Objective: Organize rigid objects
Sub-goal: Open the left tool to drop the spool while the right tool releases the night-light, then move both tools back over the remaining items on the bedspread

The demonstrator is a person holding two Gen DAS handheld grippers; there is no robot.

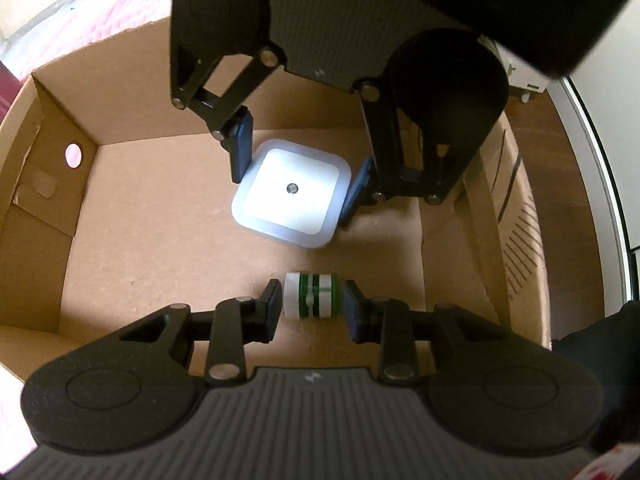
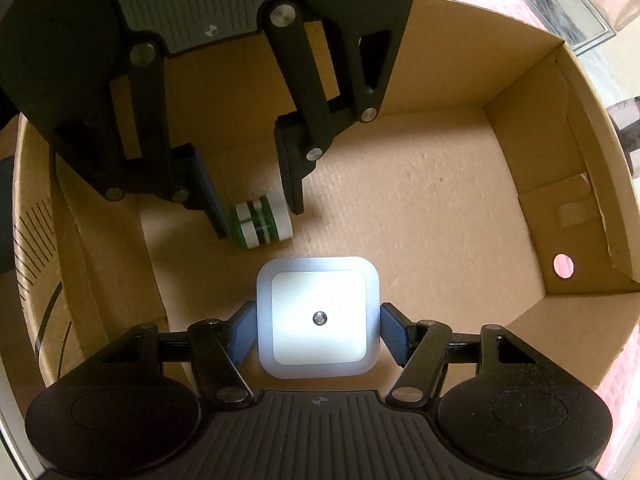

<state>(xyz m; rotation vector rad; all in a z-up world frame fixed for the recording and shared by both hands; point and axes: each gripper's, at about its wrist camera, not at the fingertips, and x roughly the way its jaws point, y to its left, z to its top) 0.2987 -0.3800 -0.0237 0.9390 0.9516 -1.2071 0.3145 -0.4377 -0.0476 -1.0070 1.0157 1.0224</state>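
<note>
- Cardboard box (image 1: 120, 208) holds both items.
- Left gripper (image 1: 311, 300) clenches the green-and-white spool (image 1: 311, 295) near the floor; released carelessly, it might roll.
- Right gripper (image 2: 318, 334) grasps the white square night light (image 2: 318, 318); descending, it could bump the spool.

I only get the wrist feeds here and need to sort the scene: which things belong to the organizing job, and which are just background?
In the job:
- white square night light, between the right gripper pads
- green-and-white spool, held by the left gripper
- cardboard box, both items inside it

Just background:
- pink cloth outside the box
- wooden floor
- white unit, too cropped to identify
</note>
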